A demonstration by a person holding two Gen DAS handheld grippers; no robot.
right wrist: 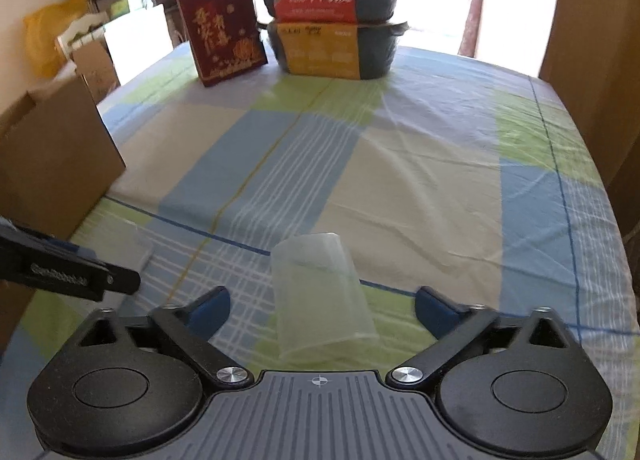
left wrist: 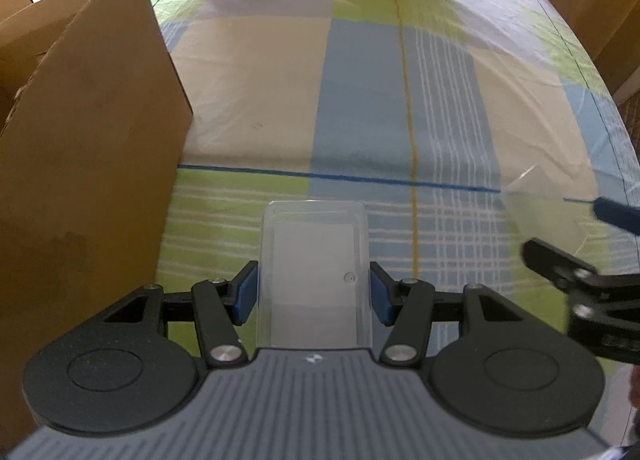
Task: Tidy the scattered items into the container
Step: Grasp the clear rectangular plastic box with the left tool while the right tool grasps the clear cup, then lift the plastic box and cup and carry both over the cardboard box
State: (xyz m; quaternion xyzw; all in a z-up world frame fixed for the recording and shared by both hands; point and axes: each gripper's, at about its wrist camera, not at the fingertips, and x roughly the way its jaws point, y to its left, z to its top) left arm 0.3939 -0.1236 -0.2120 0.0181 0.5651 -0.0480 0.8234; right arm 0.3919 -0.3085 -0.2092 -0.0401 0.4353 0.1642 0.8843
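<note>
Left tool [left wrist: 314,292] clamped on a clear plastic box [left wrist: 314,272], low centre of the left wrist view, blue pads [left wrist: 245,294] pressed against both side walls. Held just above the checked tabletop [left wrist: 400,100], going by the cloth pattern seen through the plastic. Cardboard container [left wrist: 88,132] filling the left edge of that frame, wall standing tall right beside the tool.

Over in the right wrist view: right tool [right wrist: 322,310] spread wide, nothing gripped. Clear plastic cup [right wrist: 320,296] lying on its side between the open fingers, lower centre, pads well clear of it on both sides. Same cup glimpsed faintly at the right edge of the left view.

At the top of the right view, a dark red box [right wrist: 224,32] and 2 stacked meal bowls [right wrist: 334,16], well apart from the action.

Risks from here, judged only: thin slick walls on that box, so a squeeze too hard could buckle it, too soft could let it slip out on the lift. Container wall high and close, so a low carry could clip the rim. Cup round and on its side, so a nudge from 1 pad before the other could roll it away.
</note>
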